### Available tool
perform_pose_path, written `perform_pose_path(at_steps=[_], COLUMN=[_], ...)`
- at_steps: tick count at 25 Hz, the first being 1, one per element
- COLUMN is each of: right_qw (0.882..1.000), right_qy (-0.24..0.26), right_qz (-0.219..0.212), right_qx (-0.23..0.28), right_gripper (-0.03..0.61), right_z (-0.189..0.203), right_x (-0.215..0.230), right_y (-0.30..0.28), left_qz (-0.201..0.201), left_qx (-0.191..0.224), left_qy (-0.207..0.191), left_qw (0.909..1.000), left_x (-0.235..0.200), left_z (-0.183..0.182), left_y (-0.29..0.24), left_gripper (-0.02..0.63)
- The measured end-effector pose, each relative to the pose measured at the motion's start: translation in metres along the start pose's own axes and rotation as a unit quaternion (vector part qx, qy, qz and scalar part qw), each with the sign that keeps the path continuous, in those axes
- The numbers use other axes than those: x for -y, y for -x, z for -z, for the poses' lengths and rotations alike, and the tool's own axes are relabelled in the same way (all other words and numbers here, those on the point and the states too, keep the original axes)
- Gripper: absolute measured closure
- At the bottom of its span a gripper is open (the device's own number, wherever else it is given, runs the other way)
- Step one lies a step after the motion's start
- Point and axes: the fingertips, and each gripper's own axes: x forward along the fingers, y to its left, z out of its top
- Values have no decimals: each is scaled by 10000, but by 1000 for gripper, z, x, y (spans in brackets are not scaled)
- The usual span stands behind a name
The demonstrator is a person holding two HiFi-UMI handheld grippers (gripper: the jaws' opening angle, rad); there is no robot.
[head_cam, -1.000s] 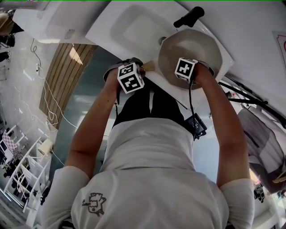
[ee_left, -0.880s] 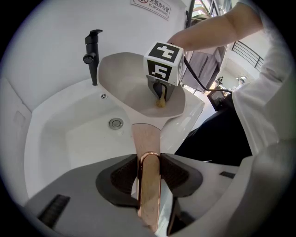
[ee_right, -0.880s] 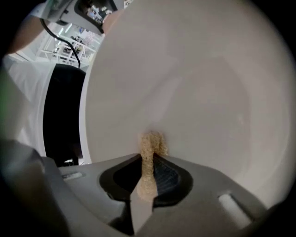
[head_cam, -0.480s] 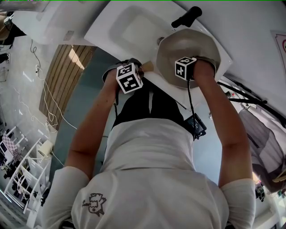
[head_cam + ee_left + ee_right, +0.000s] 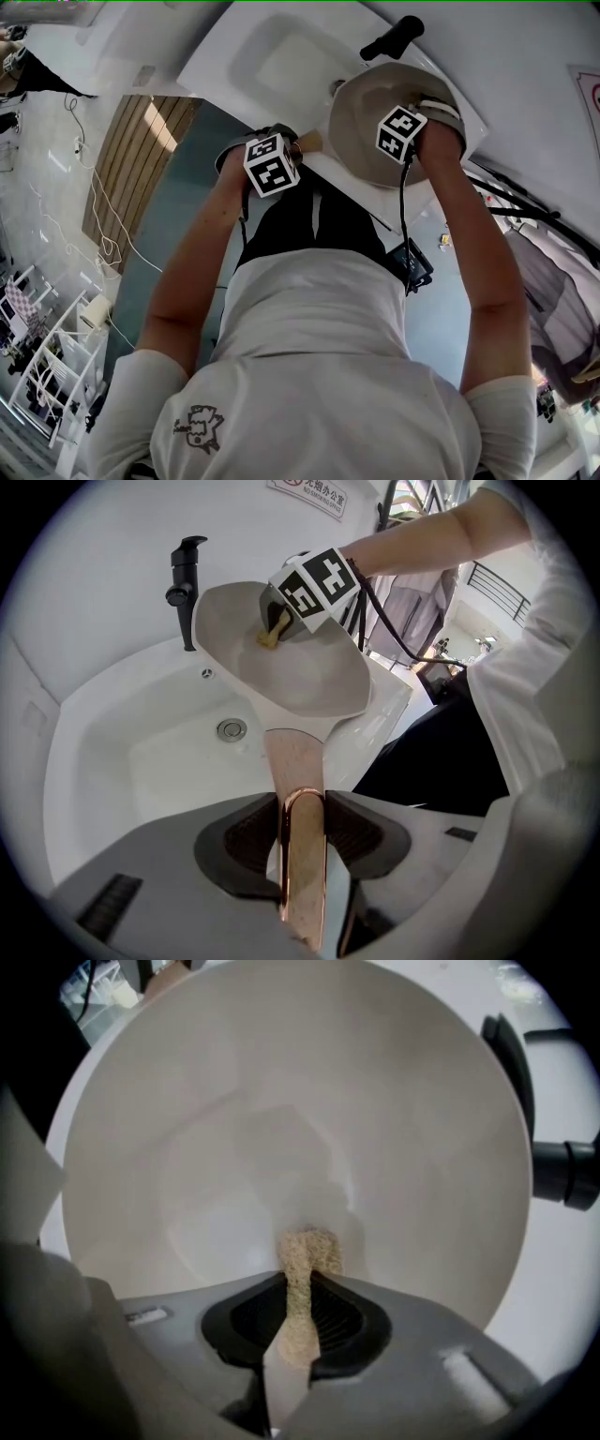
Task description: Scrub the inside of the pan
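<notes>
Copper-toned handle (image 5: 294,761) is clamped by the fingers of your left gripper (image 5: 302,834), tilting the pan (image 5: 309,672) over the sink (image 5: 131,752) with its inside exposed. The fingers of your right gripper (image 5: 298,1312) pinch the scrubbing pad (image 5: 309,1252), pressing it to the pan's inside.

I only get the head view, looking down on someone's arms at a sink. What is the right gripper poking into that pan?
Observer: Its own view shows the right gripper clamped on a tan scrub pad, the pad's tip against the inside of the pan.
Operator: And the left one?
Observer: The left gripper is clamped on the pan's copper-coloured handle, holding the pan tilted over the sink.
</notes>
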Motion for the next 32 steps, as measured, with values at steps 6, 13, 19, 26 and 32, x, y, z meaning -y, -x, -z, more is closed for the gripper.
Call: perform_pose_path(at_steps=[6, 13, 19, 26, 32], right_qw=[9916, 9865, 9802, 9656, 9491], right_qy=[-234, 83, -42, -114, -399], right_qz=[532, 485, 361, -400, -1341], right_qx=[1157, 1561, 1945, 2566, 2823], right_gripper=[512, 514, 512, 512, 512], right_z=[-43, -75, -86, -115, -120], right_x=[21, 15, 8, -40, -75], right_y=[16, 22, 30, 48, 58], left_qz=[-36, -14, -74, -71, -83], left_qx=[-16, -26, -21, -36, -34], left_qy=[-25, 4, -28, -71, -49], left_qw=[10000, 10000, 10000, 9999, 9999], left_x=[-1, -1, -4, -4, -5], left_z=[0, 1, 2, 1, 1], left_y=[0, 0, 1, -2, -1], left_gripper=[457, 457, 457, 457, 457])
